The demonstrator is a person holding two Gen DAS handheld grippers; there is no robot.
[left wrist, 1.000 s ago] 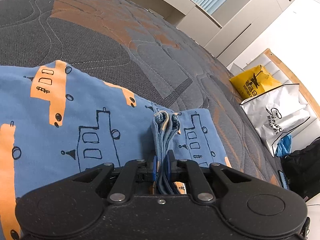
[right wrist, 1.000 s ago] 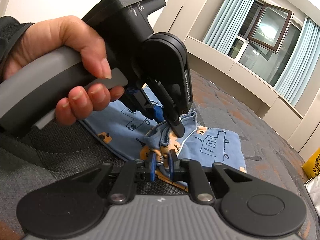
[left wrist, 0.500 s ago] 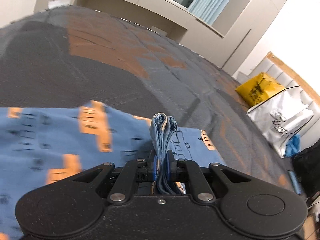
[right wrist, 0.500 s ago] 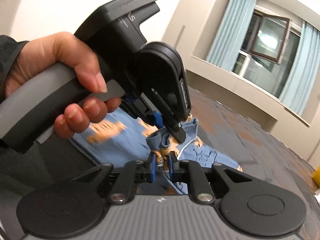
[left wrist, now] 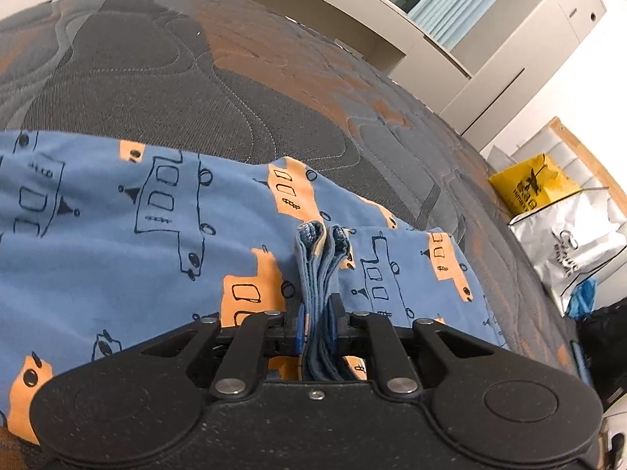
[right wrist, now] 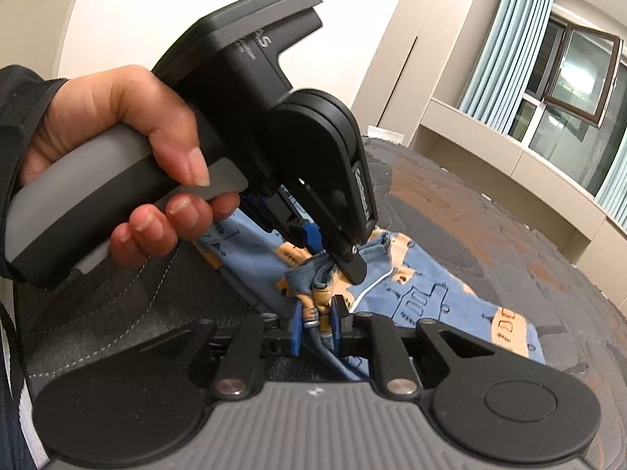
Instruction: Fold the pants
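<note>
**Both grippers clamped on the pants' bunched edge**

The pants point(left wrist: 117, 243), blue with orange blocks and dark line drawings, lie spread over a grey and orange quilted mattress point(left wrist: 243, 90). In the left wrist view they stretch from 9 o'clock across to about 3 o'clock, with the left gripper point(left wrist: 317, 323) at 6 o'clock clenched on a thick stack of folded layers that rises in a ridge between its blue-padded fingers.

In the right wrist view the right gripper point(right wrist: 317, 325) at 6 o'clock is likewise squeezed tight on a bunch of blue and orange cloth. Just beyond it, toward 12 o'clock, the other tool, held in the left hand point(right wrist: 117, 164), bites the same gathered edge, so the two sets of tips sit close beside each other. From there the cloth lies flat toward 3 o'clock.

At 3 o'clock in the left wrist view, off the mattress, stand a yellow bag point(left wrist: 529, 188) and a white bag point(left wrist: 576, 243)
</note>
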